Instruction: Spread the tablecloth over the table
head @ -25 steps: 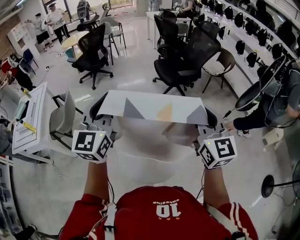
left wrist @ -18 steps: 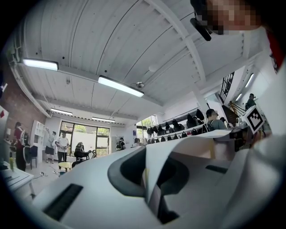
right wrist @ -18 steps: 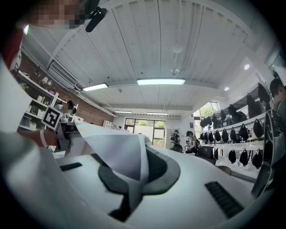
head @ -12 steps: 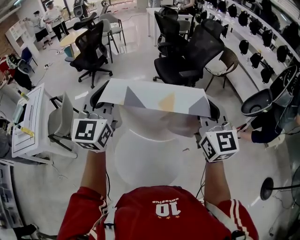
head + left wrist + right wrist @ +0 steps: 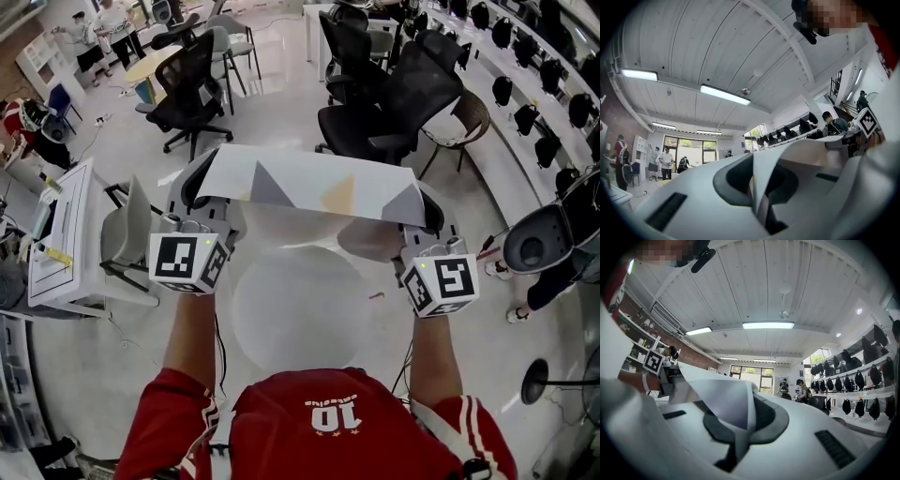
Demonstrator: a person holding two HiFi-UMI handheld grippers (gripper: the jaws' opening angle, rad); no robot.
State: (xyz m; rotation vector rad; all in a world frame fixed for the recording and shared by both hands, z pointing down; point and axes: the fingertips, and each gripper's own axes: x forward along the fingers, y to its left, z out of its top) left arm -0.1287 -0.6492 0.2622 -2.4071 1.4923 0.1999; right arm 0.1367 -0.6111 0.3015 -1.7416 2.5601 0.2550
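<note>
The tablecloth (image 5: 309, 183), white with grey and yellow triangles, hangs stretched between both grippers in the head view. My left gripper (image 5: 204, 183) is shut on its left corner and my right gripper (image 5: 422, 208) is shut on its right corner. A fold of tablecloth (image 5: 797, 154) rises from the closed jaws of the left gripper (image 5: 761, 192) in the left gripper view. In the right gripper view the tablecloth (image 5: 717, 399) is pinched in the right gripper (image 5: 738, 432) the same way. Both grippers point slightly upward. A round white table (image 5: 295, 309) stands below, between my arms and nearer to me than the cloth.
Black office chairs (image 5: 197, 89) (image 5: 394, 103) stand just beyond the cloth. A white desk (image 5: 61, 239) and a grey chair (image 5: 127, 234) are at the left. A person (image 5: 553, 253) bends low at the right, and other people stand far left.
Both grippers have carried the stretched cloth forward, away from me. More of the round table now shows beneath it. Both grips hold unchanged.
</note>
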